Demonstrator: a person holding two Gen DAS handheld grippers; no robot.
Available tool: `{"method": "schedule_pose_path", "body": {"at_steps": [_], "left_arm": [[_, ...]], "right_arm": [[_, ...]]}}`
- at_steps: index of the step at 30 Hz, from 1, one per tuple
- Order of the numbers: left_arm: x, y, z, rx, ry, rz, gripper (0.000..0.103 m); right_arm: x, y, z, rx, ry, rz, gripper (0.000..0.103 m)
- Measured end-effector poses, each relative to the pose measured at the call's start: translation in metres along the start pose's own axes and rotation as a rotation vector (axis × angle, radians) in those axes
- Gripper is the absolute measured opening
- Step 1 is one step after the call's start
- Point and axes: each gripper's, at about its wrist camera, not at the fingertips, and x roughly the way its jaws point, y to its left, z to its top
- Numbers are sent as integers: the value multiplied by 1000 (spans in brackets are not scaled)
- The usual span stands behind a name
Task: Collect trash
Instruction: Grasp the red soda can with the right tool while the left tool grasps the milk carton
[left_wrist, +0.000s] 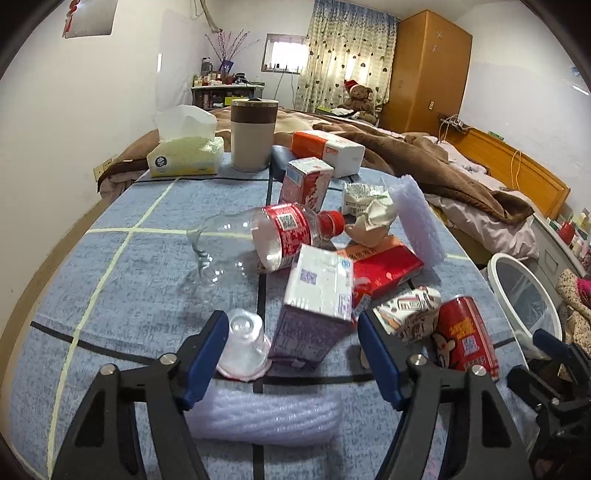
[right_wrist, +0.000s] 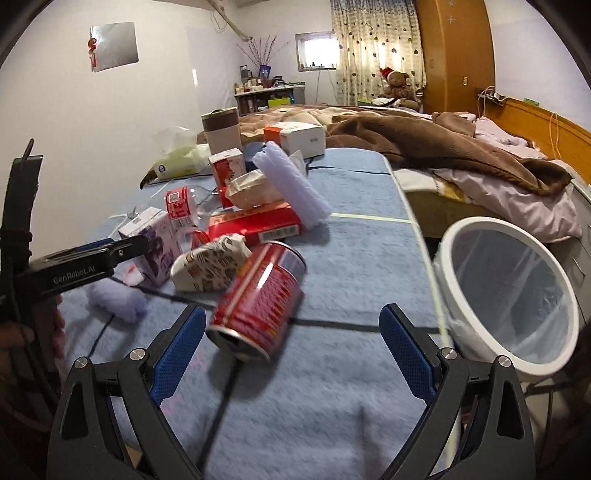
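Observation:
Trash lies on a blue cloth table (left_wrist: 122, 280). My left gripper (left_wrist: 290, 332) is open around a purple carton (left_wrist: 314, 306) and a clear plastic cup (left_wrist: 245, 343), touching neither visibly. A clear bottle (left_wrist: 266, 240), red box (left_wrist: 388, 269), crumpled wrapper (left_wrist: 410, 314) and red can (left_wrist: 465, 332) lie beyond. My right gripper (right_wrist: 291, 332) is open, and the red can (right_wrist: 262, 299) lies on its side between the fingers. The white bin (right_wrist: 513, 295) with a clear liner stands right of the table.
White foam pieces (left_wrist: 266, 413) (right_wrist: 291, 184), a tissue pack (left_wrist: 184, 155), a beige canister (left_wrist: 253, 133) and boxes (left_wrist: 328, 147) sit on the table. A bed (right_wrist: 461, 155) with a brown blanket lies behind. The left gripper (right_wrist: 92, 258) shows at left in the right wrist view.

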Motion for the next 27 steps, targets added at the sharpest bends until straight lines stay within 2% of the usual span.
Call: {"method": "schedule_pose_path", "body": {"at_steps": [2, 5, 7, 16, 19, 22, 24, 27], "left_arm": [[4, -1, 1, 10, -2, 20, 68], [8, -3, 3, 25, 1, 19, 63], [11, -3, 4, 27, 10, 21, 63], [20, -15, 10, 55, 9, 16, 63], [22, -18, 11, 63, 12, 24, 63], [22, -20, 12, 64, 16, 18, 62], [22, -23, 11, 76, 13, 26, 50], [20, -23, 9, 85, 10, 28, 43]], "right_arm": [[11, 6, 2, 1, 4, 6, 97], [25, 10, 2, -28, 5, -31, 96], [29, 10, 2, -27, 27, -34, 93], [35, 2, -1, -11, 60, -47, 59], [37, -1, -2, -16, 56, -61, 57], [39, -4, 0, -6, 55, -40, 57], [42, -5, 0, -14, 64, -37, 57], [43, -7, 0, -12, 57, -31, 57]]}}
